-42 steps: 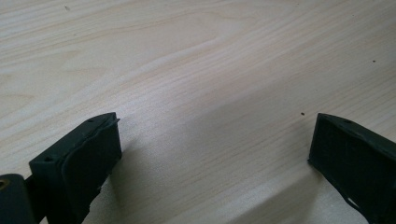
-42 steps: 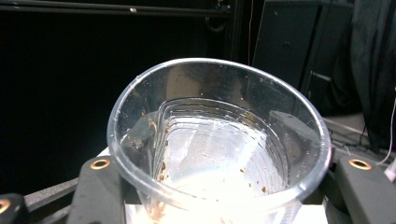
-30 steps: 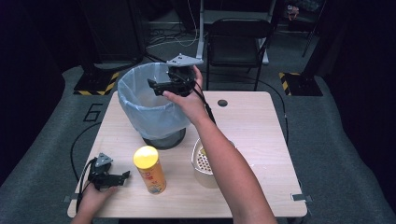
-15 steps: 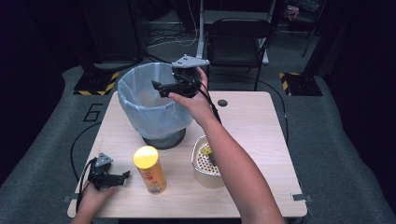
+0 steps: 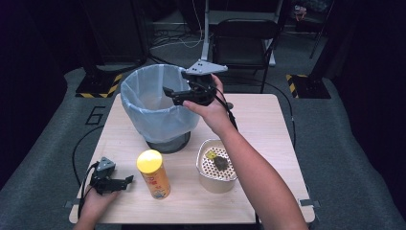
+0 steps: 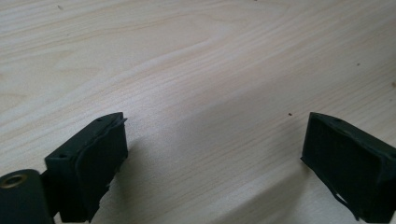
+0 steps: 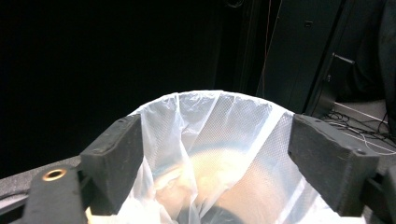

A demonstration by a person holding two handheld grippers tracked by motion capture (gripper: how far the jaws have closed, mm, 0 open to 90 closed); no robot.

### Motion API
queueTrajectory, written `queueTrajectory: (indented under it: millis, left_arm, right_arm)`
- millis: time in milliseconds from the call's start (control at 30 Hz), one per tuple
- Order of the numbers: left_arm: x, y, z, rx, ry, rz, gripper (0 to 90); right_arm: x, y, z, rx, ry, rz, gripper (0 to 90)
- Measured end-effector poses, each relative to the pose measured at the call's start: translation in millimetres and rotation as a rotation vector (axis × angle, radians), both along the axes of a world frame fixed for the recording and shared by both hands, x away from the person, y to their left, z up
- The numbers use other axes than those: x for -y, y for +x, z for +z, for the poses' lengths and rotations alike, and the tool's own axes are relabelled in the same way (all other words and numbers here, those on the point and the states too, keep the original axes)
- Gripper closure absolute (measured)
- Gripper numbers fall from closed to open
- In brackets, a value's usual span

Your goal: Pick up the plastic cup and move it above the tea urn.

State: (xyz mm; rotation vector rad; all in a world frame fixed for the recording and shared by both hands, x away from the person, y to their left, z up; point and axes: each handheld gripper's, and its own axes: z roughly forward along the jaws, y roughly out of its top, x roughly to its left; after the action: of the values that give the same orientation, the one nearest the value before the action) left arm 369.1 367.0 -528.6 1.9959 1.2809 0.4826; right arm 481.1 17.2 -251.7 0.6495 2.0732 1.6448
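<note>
The right gripper (image 5: 178, 94) is held up over the bin (image 5: 155, 108), just inside its near right edge. Its jaws are wide apart and nothing is between them. In the right gripper view the jaws (image 7: 215, 158) frame the thin bag (image 7: 210, 140) that lines the bin, with something pale at the bottom, too blurry to name. A second ago this gripper was a little more to the left, deeper over the bin; now it has pulled back a bit toward the right, and the hand (image 5: 210, 112) has come with it.

The left gripper (image 5: 115, 182) rests on the wooden table (image 5: 268, 120) at the near left corner, in the same spot as before. Its jaws are spread apart too, with only bare wood between them (image 6: 215, 154).

The yellow can (image 5: 153, 173) stands upright just right of the left gripper and has not moved. The white basket (image 5: 218, 165) sits to the right of the can, close to the bin. Inside it lie a small yellow bit (image 5: 210, 154) and a dark bit (image 5: 221, 163).
</note>
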Motion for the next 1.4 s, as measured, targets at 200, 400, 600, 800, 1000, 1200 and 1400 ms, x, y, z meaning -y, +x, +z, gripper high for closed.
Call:
queueTrajectory:
  millis: [200,400,600,800,1000,1200,1400]
  left_arm:
    - [-1.8,-3.9,17.6,0.019,-0.086,-0.017,7.9]
    - [3.5,-4.8,45.3,0.053,-0.115,-0.026,7.9]
    - [7.8,-4.3,73.8,0.073,-0.098,-0.066,9.3]
    - [4.2,-20.4,85.4,0.102,-0.152,-0.136,6.7]
    - [7.5,-40.7,83.7,0.108,-0.249,-0.175,4.0]
    - [22.2,-56.3,88.6,0.132,-0.259,-0.26,0.1]
    - [41.7,-59.0,86.6,0.109,-0.237,-0.32,0.1]
  right_arm:
    - [20.8,-16.3,-2.8,0.017,-0.057,-0.016,19.1]
    - [50.0,-25.2,-11.9,0.011,-0.052,-0.047,21.8]
    - [73.1,-29.7,-21.0,0.0,-0.034,-0.053,25.7]
    - [96.4,-41.8,-29.3,0.017,-0.027,-0.081,25.7]
    - [117.1,-50.9,-43.7,0.008,-0.054,-0.127,23.9]
    - [133.3,-59.5,-54.1,0.001,-0.049,-0.143,23.6]
    - [146.8,-64.6,-60.3,-0.008,-0.038,-0.158,23.6]
